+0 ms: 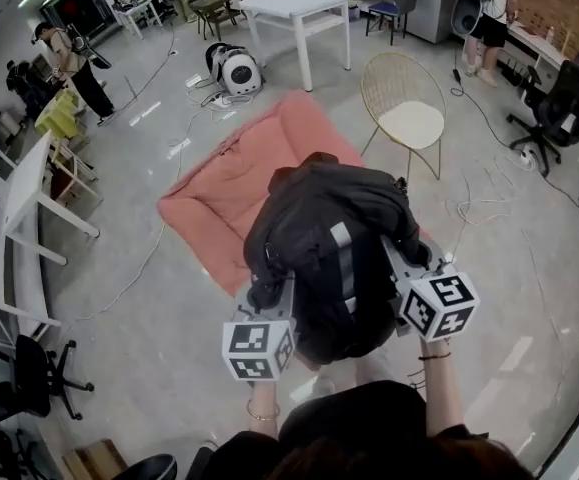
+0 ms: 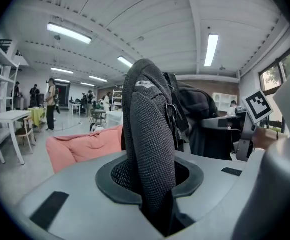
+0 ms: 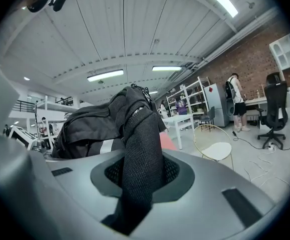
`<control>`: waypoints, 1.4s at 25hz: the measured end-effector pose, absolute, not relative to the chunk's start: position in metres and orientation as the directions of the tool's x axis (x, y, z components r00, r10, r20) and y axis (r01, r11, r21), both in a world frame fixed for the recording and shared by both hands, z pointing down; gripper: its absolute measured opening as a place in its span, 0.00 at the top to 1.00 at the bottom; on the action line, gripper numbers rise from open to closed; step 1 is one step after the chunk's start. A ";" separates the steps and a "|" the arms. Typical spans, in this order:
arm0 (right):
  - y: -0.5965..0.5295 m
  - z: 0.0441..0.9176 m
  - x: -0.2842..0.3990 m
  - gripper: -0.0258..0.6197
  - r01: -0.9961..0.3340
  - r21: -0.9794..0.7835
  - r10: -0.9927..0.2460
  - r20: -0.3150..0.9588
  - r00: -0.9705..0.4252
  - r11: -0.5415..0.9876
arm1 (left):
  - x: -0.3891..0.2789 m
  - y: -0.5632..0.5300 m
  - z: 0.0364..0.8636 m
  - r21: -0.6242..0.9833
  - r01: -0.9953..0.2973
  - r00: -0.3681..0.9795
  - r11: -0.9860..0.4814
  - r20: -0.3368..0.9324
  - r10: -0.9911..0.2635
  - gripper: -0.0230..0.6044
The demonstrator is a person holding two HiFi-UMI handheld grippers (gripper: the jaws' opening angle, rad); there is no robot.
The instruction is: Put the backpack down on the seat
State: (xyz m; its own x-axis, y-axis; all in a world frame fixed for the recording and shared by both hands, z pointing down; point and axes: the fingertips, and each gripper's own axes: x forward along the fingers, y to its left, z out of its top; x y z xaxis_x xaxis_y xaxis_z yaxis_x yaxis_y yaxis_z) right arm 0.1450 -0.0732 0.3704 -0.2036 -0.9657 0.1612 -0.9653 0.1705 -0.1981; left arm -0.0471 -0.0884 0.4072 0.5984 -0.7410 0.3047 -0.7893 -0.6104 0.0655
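Note:
A black backpack [image 1: 324,238] with a grey stripe hangs in the air between my two grippers, over the near end of a low pink cushioned seat [image 1: 234,173] on the floor. My left gripper [image 1: 267,290] is shut on a black mesh shoulder strap [image 2: 150,149], which rises straight out of its jaws. On the other side, my right gripper [image 1: 416,256] is shut on the second mesh strap [image 3: 139,154]. In both gripper views the bag's body [image 3: 92,121] bulges above the straps. The pink seat [image 2: 82,146] shows behind the strap in the left gripper view.
A gold wire chair [image 1: 406,98] with a cream pad stands right of the seat. A white table [image 1: 299,8] and a round white device [image 1: 234,68] are beyond it. Cables trail over the grey floor [image 1: 479,208]. White shelving [image 1: 19,208] lines the left; people stand far off [image 1: 69,58].

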 end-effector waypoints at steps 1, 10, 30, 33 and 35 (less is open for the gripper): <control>-0.082 0.373 0.149 0.84 -0.962 -0.199 -0.961 0.168 -0.220 0.185 | -0.043 -0.095 0.411 0.074 -0.799 0.587 -0.597 0.312 -0.747 0.78; -0.168 0.406 0.182 0.84 -0.924 -0.252 -0.908 0.234 -0.347 0.288 | -0.011 -0.157 0.442 0.097 -0.870 0.481 -0.483 0.385 -0.788 0.78; -0.327 0.511 0.163 0.84 -0.903 -0.278 -0.836 0.360 -0.414 0.328 | -0.027 -0.291 0.545 0.164 -0.931 0.365 -0.327 0.490 -0.792 0.78; -0.344 0.525 0.162 0.84 -0.905 -0.281 -0.830 0.379 -0.409 0.319 | -0.028 -0.308 0.558 0.174 -0.930 0.367 -0.325 0.503 -0.783 0.78; -0.353 0.535 0.160 0.84 -0.906 -0.286 -0.824 0.394 -0.407 0.311 | -0.030 -0.316 0.568 0.177 -0.930 0.367 -0.323 0.515 -0.774 0.78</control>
State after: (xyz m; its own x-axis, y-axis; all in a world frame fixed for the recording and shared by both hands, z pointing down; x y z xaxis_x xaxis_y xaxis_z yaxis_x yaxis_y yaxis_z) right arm 0.1595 -0.3530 0.5347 -0.4075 -0.8238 0.3941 -0.9062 0.3114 -0.2860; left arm -0.0304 -0.3164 0.5676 0.3671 -0.7743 0.5154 -0.9297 -0.3229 0.1770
